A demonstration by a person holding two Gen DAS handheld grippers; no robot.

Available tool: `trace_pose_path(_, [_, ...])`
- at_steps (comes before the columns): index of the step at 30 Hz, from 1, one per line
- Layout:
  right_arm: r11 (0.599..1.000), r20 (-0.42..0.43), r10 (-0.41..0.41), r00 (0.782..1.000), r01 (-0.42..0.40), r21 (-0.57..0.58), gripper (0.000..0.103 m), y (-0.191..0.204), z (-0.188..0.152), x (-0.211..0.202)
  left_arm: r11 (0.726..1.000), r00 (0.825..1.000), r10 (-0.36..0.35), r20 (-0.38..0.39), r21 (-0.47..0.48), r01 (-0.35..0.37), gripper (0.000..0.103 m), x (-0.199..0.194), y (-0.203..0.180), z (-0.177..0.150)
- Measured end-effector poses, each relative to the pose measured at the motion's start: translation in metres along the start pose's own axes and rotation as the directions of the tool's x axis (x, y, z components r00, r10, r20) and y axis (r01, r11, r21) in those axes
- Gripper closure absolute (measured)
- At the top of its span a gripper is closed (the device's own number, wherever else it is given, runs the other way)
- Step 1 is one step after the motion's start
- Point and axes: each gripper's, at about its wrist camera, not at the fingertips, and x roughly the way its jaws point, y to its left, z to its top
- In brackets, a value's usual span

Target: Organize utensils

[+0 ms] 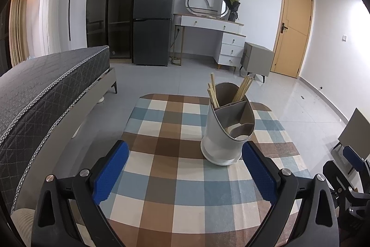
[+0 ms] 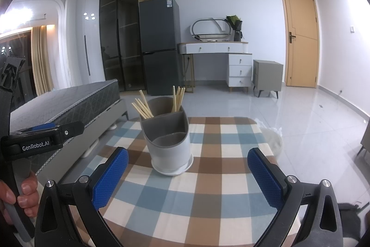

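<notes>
Chopsticks (image 2: 177, 98) stand in holder (image 2: 170, 145); both grippers' fingers (image 1: 111, 174) apart.

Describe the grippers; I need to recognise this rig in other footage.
Both the left gripper and right gripper have black arms with silver bolts and blue textured pads. The left one's side reads GenRobot.AI in white.

I see a checked tablecloth (image 2: 208, 179) of blue, brown and cream squares filling my lower view. At ten o'clock lies a grey quilted mattress (image 1: 46, 85). At twelve o'clock a dark fridge (image 1: 152, 15) stands beside a smoked-glass cabinet (image 1: 111, 4). At one o'clock sits a white dressing table (image 1: 219, 34) with an oval mirror (image 1: 205, 5), then a grey nightstand (image 1: 256, 59) and a tan door (image 1: 293, 27).
</notes>
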Motion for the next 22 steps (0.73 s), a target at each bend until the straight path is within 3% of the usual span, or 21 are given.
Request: trace_pose_path(22, [1.0,-0.001,0.0,1.0,0.0,-0.002,0.0,0.0008,-0.0003,-0.0002,1.0,1.0,0.018,0.019,0.001,-0.018,0.007,-0.0041,-0.001,-0.0002])
